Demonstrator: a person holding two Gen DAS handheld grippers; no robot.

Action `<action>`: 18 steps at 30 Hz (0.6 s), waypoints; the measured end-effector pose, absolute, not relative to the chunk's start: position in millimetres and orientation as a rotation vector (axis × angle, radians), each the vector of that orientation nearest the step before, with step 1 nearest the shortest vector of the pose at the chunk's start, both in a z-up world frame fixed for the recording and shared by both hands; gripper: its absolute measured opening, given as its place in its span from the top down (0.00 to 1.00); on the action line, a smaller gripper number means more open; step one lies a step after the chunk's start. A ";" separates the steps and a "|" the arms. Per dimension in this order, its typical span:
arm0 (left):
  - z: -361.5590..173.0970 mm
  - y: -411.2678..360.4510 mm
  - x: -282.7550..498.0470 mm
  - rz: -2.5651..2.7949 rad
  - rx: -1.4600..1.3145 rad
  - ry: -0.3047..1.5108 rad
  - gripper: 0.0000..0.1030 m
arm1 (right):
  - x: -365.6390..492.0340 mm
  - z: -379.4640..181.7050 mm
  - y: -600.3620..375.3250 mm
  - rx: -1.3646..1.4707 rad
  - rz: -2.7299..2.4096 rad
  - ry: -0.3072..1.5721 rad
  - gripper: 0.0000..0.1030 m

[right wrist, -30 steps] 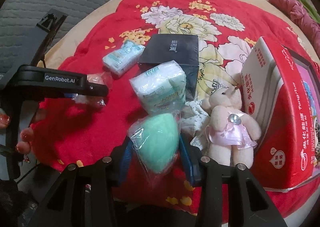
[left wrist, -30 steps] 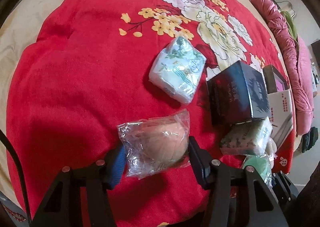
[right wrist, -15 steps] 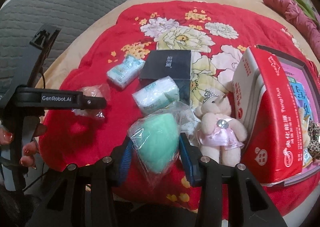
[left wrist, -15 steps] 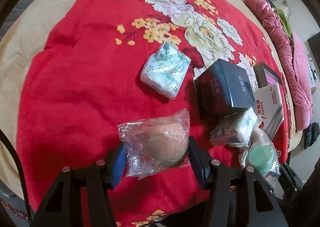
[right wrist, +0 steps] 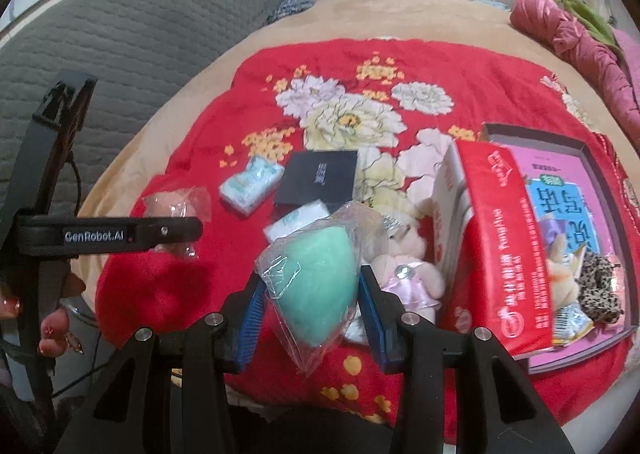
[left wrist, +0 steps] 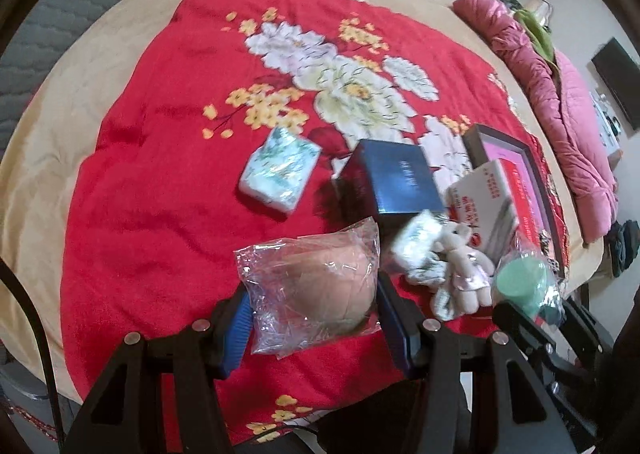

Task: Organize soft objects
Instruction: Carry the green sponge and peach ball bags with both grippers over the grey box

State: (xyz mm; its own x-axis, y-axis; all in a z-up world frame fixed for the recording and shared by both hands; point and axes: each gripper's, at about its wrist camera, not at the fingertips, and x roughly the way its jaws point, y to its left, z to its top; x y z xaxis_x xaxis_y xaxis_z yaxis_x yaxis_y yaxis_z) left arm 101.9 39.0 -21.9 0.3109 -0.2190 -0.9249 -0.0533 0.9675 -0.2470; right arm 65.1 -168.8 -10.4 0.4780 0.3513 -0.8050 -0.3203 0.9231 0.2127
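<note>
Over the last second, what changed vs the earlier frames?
Both claws rose away from the red blanket; the scene looks smaller and more of the bed shows. The left claw carried up the bagged peach sponge, the right claw the bagged green sponge. Nothing was taken or let go. The tissue packs, dark box, plush bear and red box lie where they were.

Red floral blanket (left wrist: 160, 181), mint-green sponge (right wrist: 316, 282)

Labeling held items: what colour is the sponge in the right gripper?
Mint green sponge, in a clear plastic bag; shows best in the right wrist view.
</note>
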 end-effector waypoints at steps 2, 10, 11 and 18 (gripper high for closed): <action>-13.8 32.4 99.6 -0.120 -0.240 1.239 0.45 | 63.6 -3.3 -174.2 0.040 0.401 0.975 0.56; 16.9 3.8 92.9 -0.161 -0.208 1.186 0.45 | 60.0 20.3 -197.4 0.045 0.366 0.927 0.56; 19.5 0.6 92.2 -0.163 -0.203 1.182 0.45 | 59.6 23.5 -200.8 0.047 0.362 0.919 0.56; 38.2 -24.7 87.9 -0.192 -0.158 1.150 0.45 | 58.6 39.3 -221.2 0.067 0.338 0.884 0.56</action>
State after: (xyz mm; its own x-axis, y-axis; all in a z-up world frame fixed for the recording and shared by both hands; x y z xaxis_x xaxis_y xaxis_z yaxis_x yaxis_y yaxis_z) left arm 87.9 -24.7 38.2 0.3955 -0.2314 -0.8888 0.0695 0.9725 -0.2223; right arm 58.6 -221.2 39.3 0.5850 0.3169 -0.7465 -0.2623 0.9450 0.1955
